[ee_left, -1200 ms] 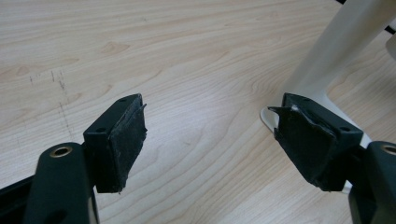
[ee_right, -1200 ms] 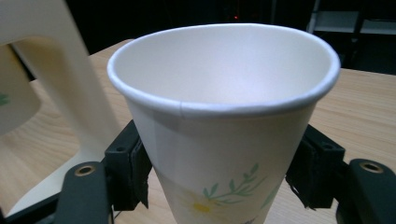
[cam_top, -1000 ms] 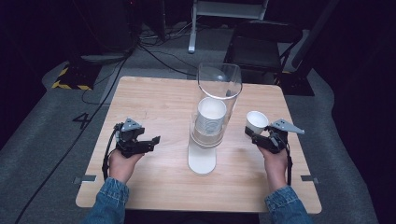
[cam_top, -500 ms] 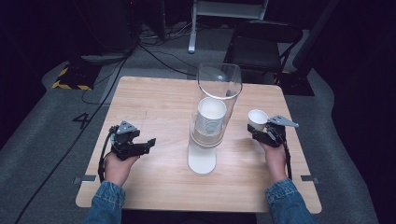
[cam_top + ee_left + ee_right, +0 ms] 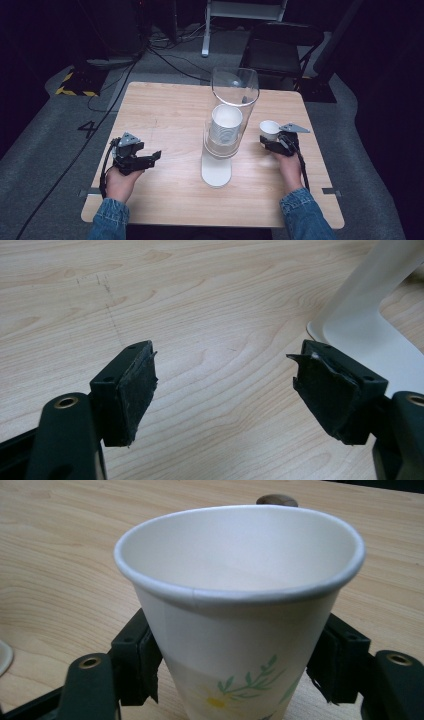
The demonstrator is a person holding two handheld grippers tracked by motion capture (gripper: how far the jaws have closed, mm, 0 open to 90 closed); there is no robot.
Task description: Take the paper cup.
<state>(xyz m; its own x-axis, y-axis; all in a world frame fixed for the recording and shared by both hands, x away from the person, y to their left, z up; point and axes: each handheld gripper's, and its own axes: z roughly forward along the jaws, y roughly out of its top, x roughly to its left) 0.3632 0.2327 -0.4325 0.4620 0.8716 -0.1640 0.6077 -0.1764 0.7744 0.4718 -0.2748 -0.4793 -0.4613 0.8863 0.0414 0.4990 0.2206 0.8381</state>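
Observation:
My right gripper [image 5: 271, 140] is shut on a white paper cup [image 5: 270, 127] with a flower print, upright, right of the dispenser. In the right gripper view the two pads press the lower sides of the paper cup [image 5: 240, 625], and the right gripper [image 5: 235, 670] sits low over the wood. A cup dispenser stands mid-table: a clear tube [image 5: 235, 92] holding a stack of cups [image 5: 225, 125] over a white base [image 5: 216, 172]. My left gripper [image 5: 153, 157] rests at the left, open, with nothing between its pads. In its own view the left gripper [image 5: 225, 390] has the white base [image 5: 370, 325] at the right.
The wooden table [image 5: 170, 110] has bare room on both sides of the dispenser. Behind the far edge stand a black chair [image 5: 280, 45] and a metal stand [image 5: 240, 10], with cables [image 5: 165, 55] on the floor. A yellow-black striped block [image 5: 75, 85] lies at the far left.
My right hand has carried the cup a little lower and to the left, nearer the dispenser. The left hand has barely shifted.

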